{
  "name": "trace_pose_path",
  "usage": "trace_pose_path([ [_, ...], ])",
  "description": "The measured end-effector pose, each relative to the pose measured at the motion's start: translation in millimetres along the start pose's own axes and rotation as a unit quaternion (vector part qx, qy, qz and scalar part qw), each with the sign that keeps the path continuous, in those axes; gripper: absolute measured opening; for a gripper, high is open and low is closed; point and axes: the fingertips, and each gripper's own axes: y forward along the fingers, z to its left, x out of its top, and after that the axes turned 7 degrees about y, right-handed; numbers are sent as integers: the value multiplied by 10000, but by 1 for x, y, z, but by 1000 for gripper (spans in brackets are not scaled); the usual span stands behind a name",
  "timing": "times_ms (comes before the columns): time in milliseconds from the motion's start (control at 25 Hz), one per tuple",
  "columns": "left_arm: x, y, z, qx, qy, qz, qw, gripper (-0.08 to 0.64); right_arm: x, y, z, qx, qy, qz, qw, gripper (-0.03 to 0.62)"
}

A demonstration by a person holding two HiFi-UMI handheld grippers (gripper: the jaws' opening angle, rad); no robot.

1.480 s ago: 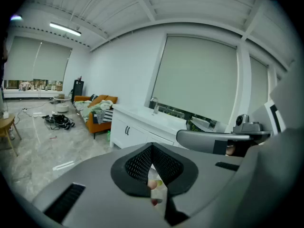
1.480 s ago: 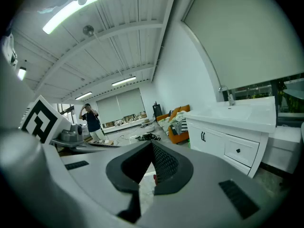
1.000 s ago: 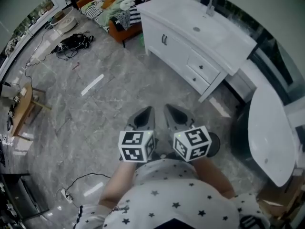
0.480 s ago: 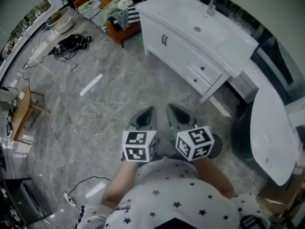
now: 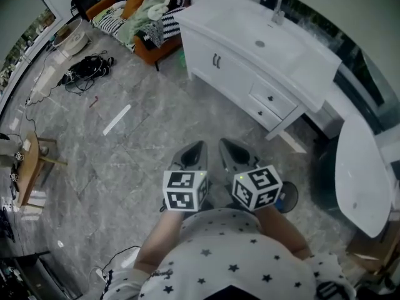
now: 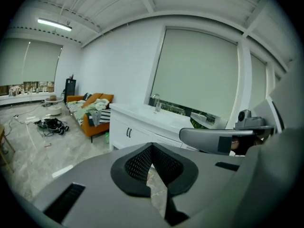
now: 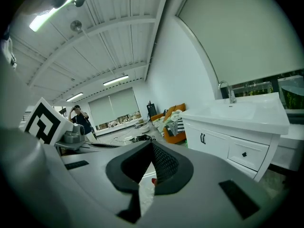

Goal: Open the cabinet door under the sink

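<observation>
1. Left tongs [image 5: 192,150]: pressed together with nothing between them, held close to the body as before.
2. Right tongs [image 5: 227,147]: likewise closed and empty, just beside the left.
3. Cabinet door [image 5: 229,72] under the sink [image 5: 259,42]: shut and well ahead. It has slipped slightly lower in the head view, so the approach has probably only begun, with its handles [image 5: 217,60] unreached.

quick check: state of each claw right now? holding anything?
Left claw: closed, holding nothing.
Right claw: closed, holding nothing.
</observation>
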Motion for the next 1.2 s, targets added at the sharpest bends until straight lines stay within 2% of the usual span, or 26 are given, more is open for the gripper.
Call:
trace_pose_path([
  [360,29,42,73,-324,143,116,9993,5,30,87,4,-216,126,-39,9997,6],
  [720,52,77,142,-467,226,154,9985,4,50,159,3,-455,223,-155,9986,6],
  [1200,59,103,196,-694,201,219,9971,5,53,218,6,-661,376,-161,9970,6],
])
